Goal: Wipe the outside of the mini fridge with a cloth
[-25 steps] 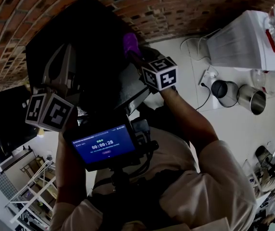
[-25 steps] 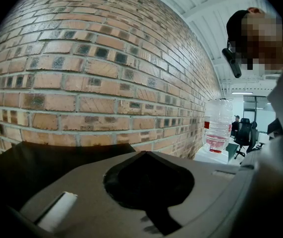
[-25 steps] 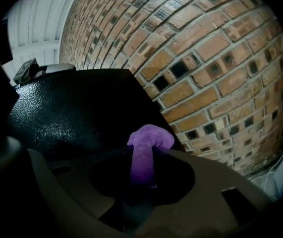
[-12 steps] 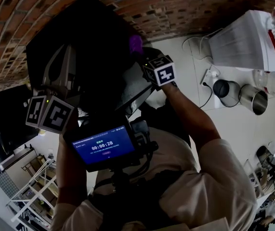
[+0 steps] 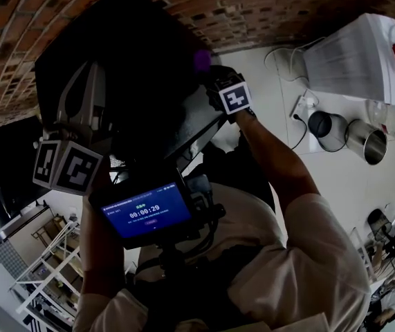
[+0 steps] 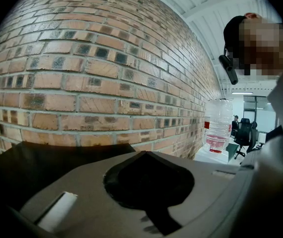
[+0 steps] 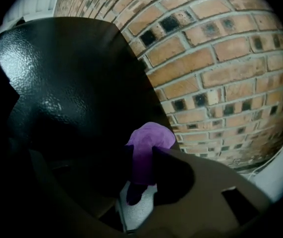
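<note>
though the mini fridge (image 7: 67, 78) is the thing to be cleaned, it is the cloth (image 7: 151, 135) that has to be handled well, and the right gripper (image 7: 141, 155) has it: the jaws stand narrow, pressed on the purple fabric from both sides, with a rounded wad bulging out past the tips and a darker tail hanging back between the jaws toward their base. it looks soft, light and limp, so it should fold to the surface rather than scrape; i judge the grip sits well, on the bunched middle, since a hold on a loose corner would let the wad flop and drag. the fridge's black, pebbled, glossy shell fills the space ahead of and to the left of these jaws, and the wad lies at the fridge's edge, with the brick wall (image 7: 220, 68) beyond to the right; whether the fabric actually presses on the shell i cannot tell. the fridge itself looks stiff and heavy enough to stand firm under a wipe, though its sheen suggests the cloth will slide easily, so light, steady pressure through the wad, not the jaw tips, seems right. the left gripper (image 6: 143, 153) has its jaws together with nothing between them; a dark flat surface, likely the fridge top, lies below and to the left of its tips, and contact there is unclear.
</note>
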`<state>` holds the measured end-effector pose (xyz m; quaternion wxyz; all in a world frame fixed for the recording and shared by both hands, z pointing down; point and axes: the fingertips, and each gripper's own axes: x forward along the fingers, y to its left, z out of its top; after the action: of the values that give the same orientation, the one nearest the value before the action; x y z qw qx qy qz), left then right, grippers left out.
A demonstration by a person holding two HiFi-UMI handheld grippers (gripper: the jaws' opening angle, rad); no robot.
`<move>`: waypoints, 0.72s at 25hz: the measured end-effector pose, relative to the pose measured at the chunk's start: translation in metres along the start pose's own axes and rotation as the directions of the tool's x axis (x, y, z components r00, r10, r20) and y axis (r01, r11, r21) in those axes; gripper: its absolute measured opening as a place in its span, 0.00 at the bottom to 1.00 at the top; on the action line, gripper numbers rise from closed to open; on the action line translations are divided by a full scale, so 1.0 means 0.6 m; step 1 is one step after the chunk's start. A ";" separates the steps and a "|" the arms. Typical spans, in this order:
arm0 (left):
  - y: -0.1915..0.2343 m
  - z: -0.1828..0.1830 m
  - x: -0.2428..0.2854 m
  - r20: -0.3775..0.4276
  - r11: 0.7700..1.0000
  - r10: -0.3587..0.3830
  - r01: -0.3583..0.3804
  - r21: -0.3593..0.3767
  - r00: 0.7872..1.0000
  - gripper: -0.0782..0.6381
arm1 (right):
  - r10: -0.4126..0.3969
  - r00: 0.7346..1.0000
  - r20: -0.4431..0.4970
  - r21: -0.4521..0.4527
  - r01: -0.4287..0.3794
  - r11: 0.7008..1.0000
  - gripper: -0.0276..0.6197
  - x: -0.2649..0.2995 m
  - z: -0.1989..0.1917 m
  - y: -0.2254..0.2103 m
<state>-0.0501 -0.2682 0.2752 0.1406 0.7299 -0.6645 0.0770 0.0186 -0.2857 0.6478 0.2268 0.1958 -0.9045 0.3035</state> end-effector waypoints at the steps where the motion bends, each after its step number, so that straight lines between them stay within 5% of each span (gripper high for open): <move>1: 0.000 0.000 0.000 0.000 1.000 0.000 0.000 0.000 1.000 0.12 | -0.003 1.000 -0.011 0.001 0.003 1.000 0.21 0.005 -0.004 -0.004; 18: 0.005 0.001 -0.002 0.001 1.000 -0.008 0.008 -0.002 1.000 0.12 | -0.117 0.975 -0.188 0.024 0.123 0.992 0.21 0.060 -0.070 -0.090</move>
<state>-0.0530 -0.2676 0.2747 0.1412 0.7325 -0.6617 0.0755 0.0277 -0.3068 0.7215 0.3247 0.2249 -0.8603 0.3222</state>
